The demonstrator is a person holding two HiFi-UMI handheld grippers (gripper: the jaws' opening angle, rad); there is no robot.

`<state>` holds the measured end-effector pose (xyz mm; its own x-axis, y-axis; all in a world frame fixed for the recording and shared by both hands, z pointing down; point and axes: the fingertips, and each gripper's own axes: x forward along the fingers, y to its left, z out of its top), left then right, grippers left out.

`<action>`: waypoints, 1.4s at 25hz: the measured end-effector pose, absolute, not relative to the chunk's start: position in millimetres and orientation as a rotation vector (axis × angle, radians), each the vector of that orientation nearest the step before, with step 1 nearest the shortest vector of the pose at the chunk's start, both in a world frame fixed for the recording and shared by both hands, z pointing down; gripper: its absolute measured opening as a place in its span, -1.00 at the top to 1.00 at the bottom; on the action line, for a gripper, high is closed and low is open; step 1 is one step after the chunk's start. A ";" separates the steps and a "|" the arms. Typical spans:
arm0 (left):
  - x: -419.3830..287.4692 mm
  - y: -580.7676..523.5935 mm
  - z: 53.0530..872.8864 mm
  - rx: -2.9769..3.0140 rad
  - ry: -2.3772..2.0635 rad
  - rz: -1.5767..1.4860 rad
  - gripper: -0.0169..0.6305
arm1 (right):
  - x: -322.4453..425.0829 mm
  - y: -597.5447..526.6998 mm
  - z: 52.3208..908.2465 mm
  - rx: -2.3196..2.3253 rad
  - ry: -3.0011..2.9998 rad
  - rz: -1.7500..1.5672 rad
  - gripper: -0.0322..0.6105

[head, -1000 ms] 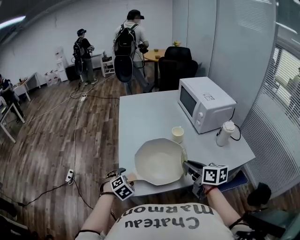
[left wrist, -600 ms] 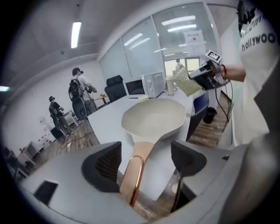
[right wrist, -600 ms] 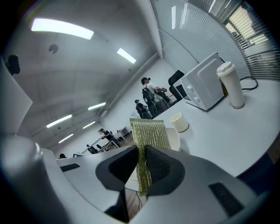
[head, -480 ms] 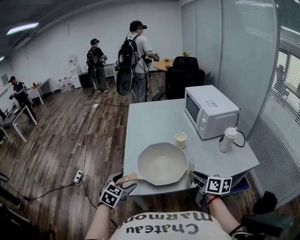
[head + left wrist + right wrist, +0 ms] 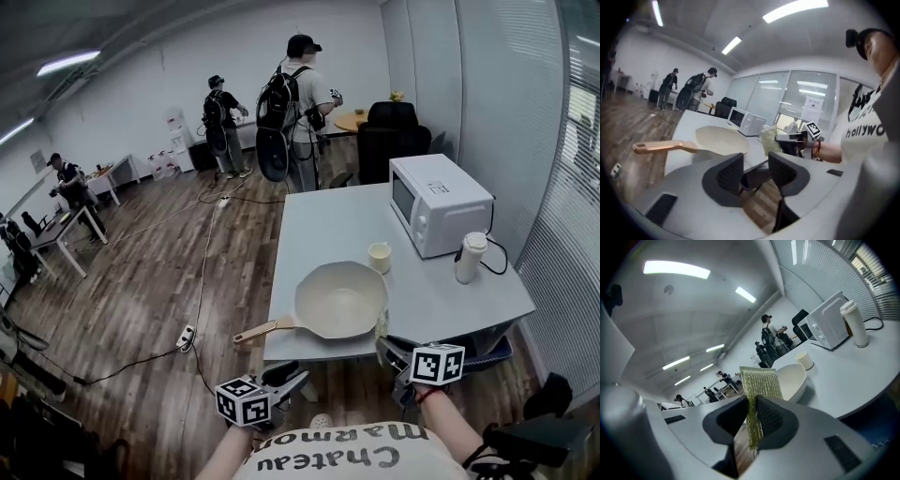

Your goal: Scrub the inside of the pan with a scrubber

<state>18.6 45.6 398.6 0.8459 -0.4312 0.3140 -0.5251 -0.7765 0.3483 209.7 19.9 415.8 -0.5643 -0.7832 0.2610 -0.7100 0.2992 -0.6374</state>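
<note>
A cream pan with a wooden handle sits at the near edge of the grey table. My left gripper hangs in front of the table, below and short of the handle. Its jaws are closing with nothing between them; in the left gripper view only floor and table edge show in the gap. My right gripper is by the pan's near right rim, shut on a yellow-green mesh scrubber. The scrubber stands upright between the pads and is apart from the pan.
A cup, a white microwave and a white tumbler stand behind and right of the pan. Several people stand at the far end of the room. Cables and a power strip lie on the wooden floor to the left.
My left gripper has drawn back from the pan handle, down off the table edge, and its jaws have narrowed. The right gripper still holds the scrubber near the pan's rim.
</note>
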 end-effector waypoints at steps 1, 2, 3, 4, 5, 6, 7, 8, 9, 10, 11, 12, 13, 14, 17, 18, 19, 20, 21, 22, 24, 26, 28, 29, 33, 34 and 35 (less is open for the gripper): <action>27.0 61.9 399.4 2.586 -0.663 0.287 0.51 | 206.3 32.0 418.0 -1.399 2.481 -1.113 0.71; 34.4 78.2 401.2 2.589 -0.628 0.284 0.70 | 201.0 45.4 421.3 -1.370 2.507 -1.122 0.71; 40.3 93.8 403.5 2.601 -0.604 0.285 0.76 | 194.4 59.4 425.8 -1.335 2.529 -1.140 0.71; 44.5 108.2 405.9 2.616 -0.594 0.289 0.76 | 187.8 72.7 431.1 -1.304 2.550 -1.162 0.71; 46.5 120.5 408.7 2.629 -0.601 0.297 0.80 | 181.7 85.0 436.8 -1.281 2.573 -1.182 0.71; 46.5 131.1 412.8 2.634 -0.621 0.310 0.95 | 176.8 96.0 442.8 -1.269 2.597 -1.198 0.71; 45.3 140.9 418.7 2.627 -0.643 0.329 0.97 | 173.4 105.9 449.2 -1.266 2.622 -1.209 0.71; 43.4 150.6 426.8 2.610 -0.662 0.352 0.97 | 170.8 114.8 455.7 -1.267 2.645 -1.217 0.71; 40.9 160.6 436.4 2.585 -0.678 0.378 0.97 | 168.1 123.3 461.9 -1.267 2.664 -1.224 0.71; 37.6 170.7 446.3 2.557 -0.694 0.406 0.98 | 164.9 131.6 467.8 -1.263 2.680 -1.233 0.71; 34.0 180.8 454.7 2.531 -0.707 0.430 0.98 | 161.0 139.2 473.0 -1.257 2.693 -1.244 0.71; 30.7 190.7 459.8 2.512 -0.713 0.444 0.98 | 156.5 145.5 476.7 -1.248 2.702 -1.254 0.71; 28.2 199.8 460.9 2.506 -0.708 0.449 0.98 | 151.2 149.8 478.0 -1.238 2.706 -1.259 0.71; 26.6 207.3 459.0 2.513 -0.696 0.452 0.98 | 146.0 151.9 477.1 -1.229 2.705 -1.257 0.71; 21.4 214.8 452.8 2.571 -0.691 0.506 0.98 | 137.0 151.9 471.6 -1.226 2.710 -1.216 0.71; 17.5 213.4 453.3 2.579 -0.710 0.530 0.98 | 134.6 152.4 469.4 -1.228 2.724 -1.193 0.71; 12.4 211.4 453.7 2.576 -0.731 0.541 0.98 | 132.2 153.7 467.7 -1.237 2.739 -1.172 0.71; 7.0 209.1 452.6 2.564 -0.749 0.532 0.98 | 130.2 155.3 466.4 -1.254 2.751 -1.156 0.71; 1.9 206.8 449.3 2.551 -0.761 0.502 0.98 | 129.0 156.7 465.0 -1.276 2.755 -1.145 0.71; -2.6 204.7 444.7 2.540 -0.768 0.461 0.98 | 128.1 157.6 463.2 -1.300 2.751 -1.139 0.71; -12.4 203.4 436.4 2.520 -0.776 0.388 0.98 | 123.7 160.4 458.2 -1.325 2.729 -1.141 0.71; -27.7 209.0 433.8 2.500 -0.787 0.365 0.98 | 109.8 168.0 454.4 -1.323 2.718 -1.156 0.71; -47.3 219.0 433.6 2.490 -0.787 0.379 0.98 | 87.3 178.0 451.5 -1.319 2.731 -1.156 0.71; -57.1 224.2 433.4 2.489 -0.783 0.388 0.98 | 74.5 182.9 450.0 -1.315 2.742 -1.152 0.71; -94.4 237.0 433.8 2.490 -0.786 0.399 0.98 | 23.5 201.9 444.5 -1.218 2.755 -1.180 0.71; -102.6 237.7 433.7 2.491 -0.795 0.393 0.98 | 13.8 206.6 444.6 -1.203 2.761 -1.185 0.71; -109.9 237.8 433.1 2.492 -0.806 0.385 0.98 | 6.2 211.0 445.7 -1.201 2.771 -1.186 0.71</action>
